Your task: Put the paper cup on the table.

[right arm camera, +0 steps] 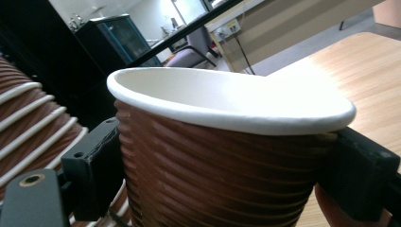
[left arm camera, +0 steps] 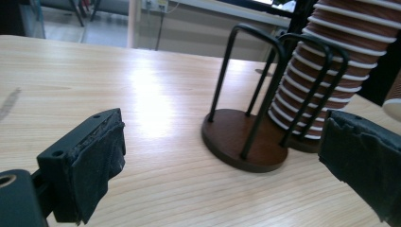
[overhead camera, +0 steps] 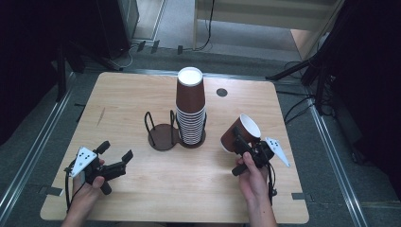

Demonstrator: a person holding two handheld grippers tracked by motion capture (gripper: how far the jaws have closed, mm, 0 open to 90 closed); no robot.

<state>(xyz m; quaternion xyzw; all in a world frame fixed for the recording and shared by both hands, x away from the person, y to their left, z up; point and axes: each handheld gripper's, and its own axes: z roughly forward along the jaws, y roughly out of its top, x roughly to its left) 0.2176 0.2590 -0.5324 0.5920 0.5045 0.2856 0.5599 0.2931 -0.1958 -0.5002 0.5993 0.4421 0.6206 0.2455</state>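
Note:
A tall stack of ribbed brown paper cups (overhead camera: 191,111) stands in a black wire holder at the table's middle. To its left is an empty wire holder (overhead camera: 162,136) with a round brown base. My right gripper (overhead camera: 242,143) is shut on a single brown cup (overhead camera: 239,134), which it holds tilted just right of the stack. In the right gripper view that cup (right arm camera: 222,165) sits squeezed between both jaws, white rim up, with the stack (right arm camera: 28,123) at the left. My left gripper (overhead camera: 116,150) stands open near the front left, facing the empty holder (left arm camera: 243,142) and the stack (left arm camera: 326,71).
The light wooden table (overhead camera: 142,94) has a small dark round grommet (overhead camera: 222,92) near its back edge. Dark stands and cables lie on the floor beyond the table's far corners.

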